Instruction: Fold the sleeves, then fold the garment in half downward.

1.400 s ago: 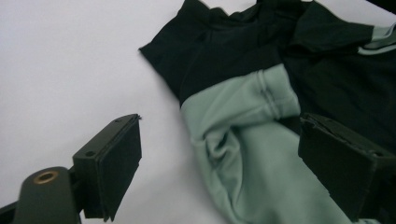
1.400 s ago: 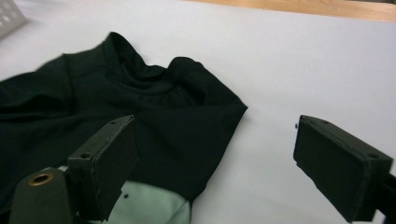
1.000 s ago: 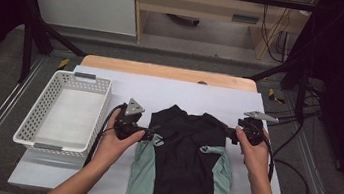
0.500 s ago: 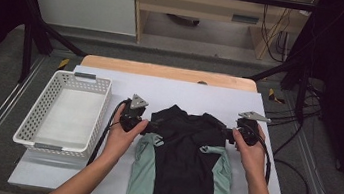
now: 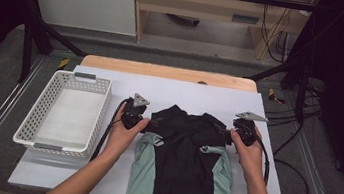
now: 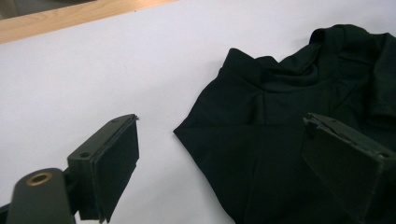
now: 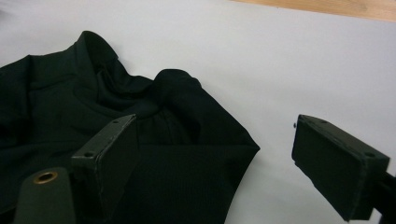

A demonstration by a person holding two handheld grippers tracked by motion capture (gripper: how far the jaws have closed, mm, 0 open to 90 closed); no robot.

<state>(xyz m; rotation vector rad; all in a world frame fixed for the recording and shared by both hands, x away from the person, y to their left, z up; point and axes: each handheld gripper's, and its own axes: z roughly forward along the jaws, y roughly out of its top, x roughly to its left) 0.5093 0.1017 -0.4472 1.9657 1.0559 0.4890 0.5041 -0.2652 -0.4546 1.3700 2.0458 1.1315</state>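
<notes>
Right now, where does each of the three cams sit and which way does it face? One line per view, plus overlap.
High view: fixed above the person's side, looking forward and down on the table; both forearms, left gripper, right gripper, black shirt, basket.
Left gripper view: rides the left gripper, open jaws over the shirt's shoulder corner.
Right gripper view: rides the right gripper, open jaws astride the other shoulder.
Shared: shirt and table.

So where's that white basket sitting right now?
In the high view the white basket sits on the table's left side, on the white sheet, just left of the left gripper and the black shirt.
</notes>
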